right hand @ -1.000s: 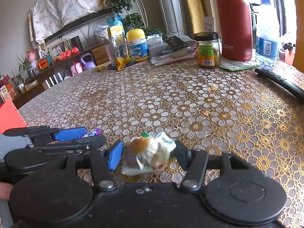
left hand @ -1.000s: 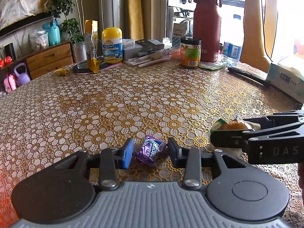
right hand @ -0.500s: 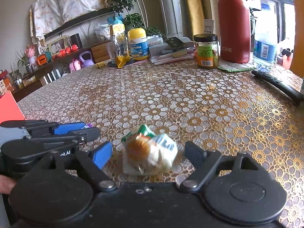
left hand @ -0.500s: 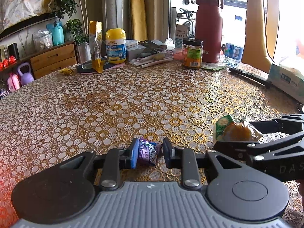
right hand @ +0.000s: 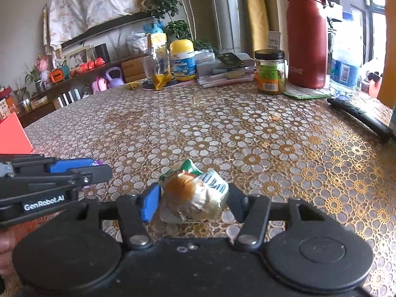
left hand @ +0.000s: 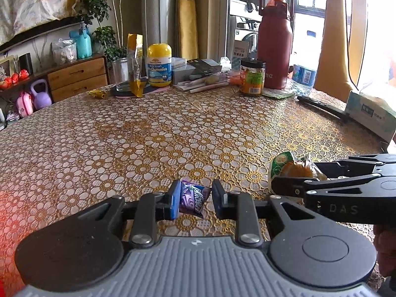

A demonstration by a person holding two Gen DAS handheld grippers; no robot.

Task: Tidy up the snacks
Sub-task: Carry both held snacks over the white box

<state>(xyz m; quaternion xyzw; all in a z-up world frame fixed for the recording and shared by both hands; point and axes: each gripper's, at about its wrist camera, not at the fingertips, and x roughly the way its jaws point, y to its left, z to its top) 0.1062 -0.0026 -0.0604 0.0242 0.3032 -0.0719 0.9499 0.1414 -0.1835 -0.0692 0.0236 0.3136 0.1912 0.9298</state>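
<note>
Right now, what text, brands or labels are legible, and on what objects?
"GenRobot.AI": side of the black left gripper.
"DAS": side of the black right gripper.
"Kids Smart Gummies": yellow-lidded supplement bottle.
Partial letters "ne": tall red insulated flask.
Too small or blurred: purple candy wrapper, wrapped bun's barcode label, glass jar label, water bottle label, tissue box.

Black left tool (left hand: 195,199) with blue pad, silver screws, grey ribbed housing, right tool (right hand: 193,200) alike

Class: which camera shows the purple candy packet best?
The left wrist view: the purple candy packet sits front-on between the left gripper fingers, print visible. The right wrist view shows only a purple sliver behind that gripper.
</note>
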